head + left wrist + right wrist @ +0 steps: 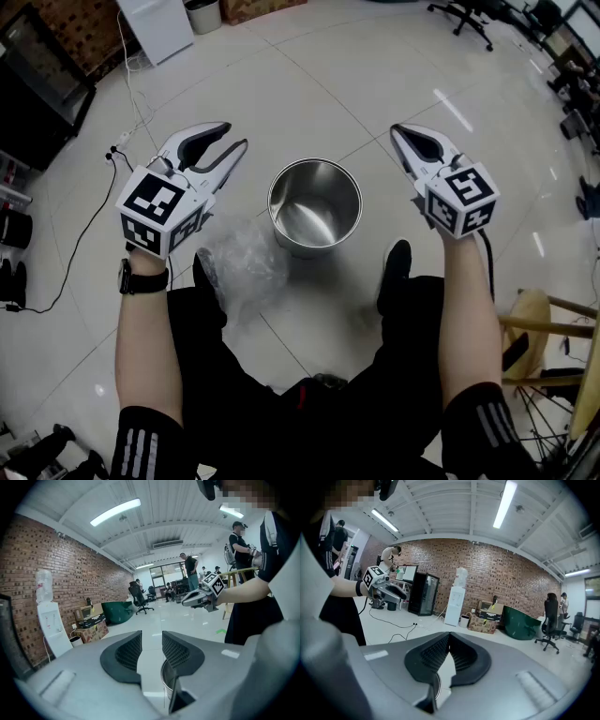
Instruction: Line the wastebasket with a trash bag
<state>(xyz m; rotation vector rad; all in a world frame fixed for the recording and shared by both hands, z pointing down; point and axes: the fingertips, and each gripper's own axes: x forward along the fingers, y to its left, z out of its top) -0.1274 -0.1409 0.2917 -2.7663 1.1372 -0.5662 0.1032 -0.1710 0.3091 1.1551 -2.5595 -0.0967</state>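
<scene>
Wastebasket, a bare steel one, stood on the floor below and between the two pairs of fingers, and neither pair touched it. The left gripper hovered with its fingers a little apart and nothing between them. Through the gap its own view showed only floor, with the basket's rim just under the inner finger. The right gripper hovered at about the same height, its fingers pressed together on nothing. Both pairs pointed forward and slightly down.

Outward from the left fingers, behind and below them, the bag lay crumpled on the floor. It was a clear plastic heap just beside the basket and just beside a black shoe. It was near the left fingers and well apart from the right ones, on the far side of the basket from them.

By my reading the task had hardly started. No plastic showed inside the basket or over its rim, and the bag was not opened out. What remained was to take up the bag, most likely with the left fingers, and to find its mouth and spread it with both pairs. After that it had to be lowered into the basket and its edge folded over the rim.
</scene>
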